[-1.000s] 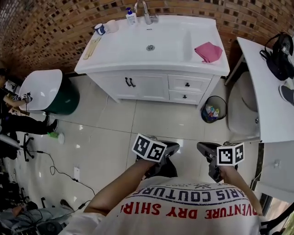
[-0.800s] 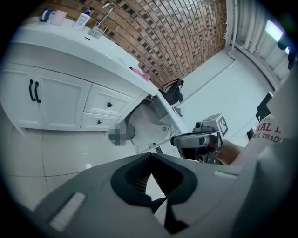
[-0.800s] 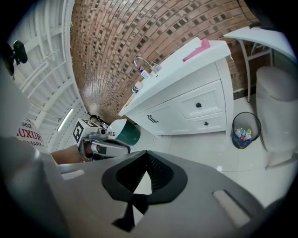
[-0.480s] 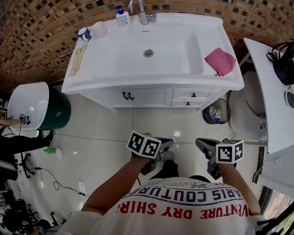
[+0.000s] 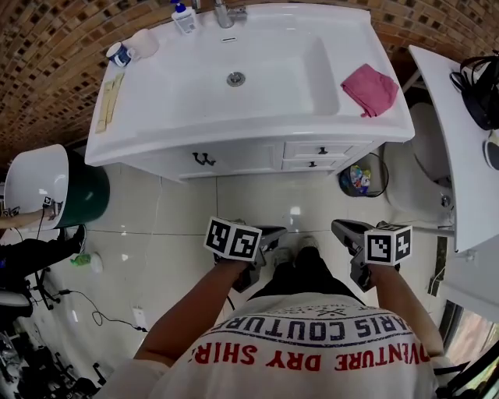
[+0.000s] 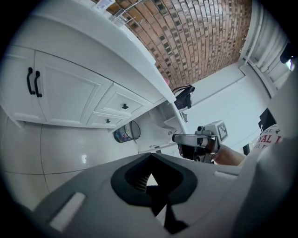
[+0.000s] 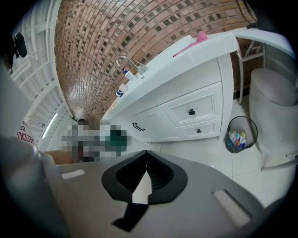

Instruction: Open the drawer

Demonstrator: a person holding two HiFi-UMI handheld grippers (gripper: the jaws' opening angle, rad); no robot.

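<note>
- A person stands on the tiled floor (image 5: 195, 226) in front of a white vanity (image 5: 234, 152), facing it, with a gripper in each hand.
- The left gripper (image 5: 277, 233) is held low, well short of the vanity's front. Its own view shows the jaws pressed together at the tips, with nothing between them.
- The right gripper (image 5: 341, 227) is level with the left one and just as far from the vanity. Its jaws also meet at the tips and carry nothing.
- Both drawers sit in the vanity's right-hand section, the upper drawer (image 5: 320, 149) stacked directly above the lower drawer (image 5: 312, 164). Each has one small dark knob and sits flush with the front, shut.
- Left of the drawers, the vanity's two cabinet doors (image 5: 203, 159) are shut, their dark handles side by side at the centre.
- On the vanity top, a pink cloth (image 5: 369, 88) lies at the right end, beside the sink basin (image 5: 265, 74).
- A faucet (image 5: 222, 14) and a soap bottle (image 5: 184, 17) stand at the vanity's back edge, against the brick wall.
- A waste bin (image 5: 359, 179) holding colourful scraps stands on the floor by the vanity's right corner, below the drawers.
</note>
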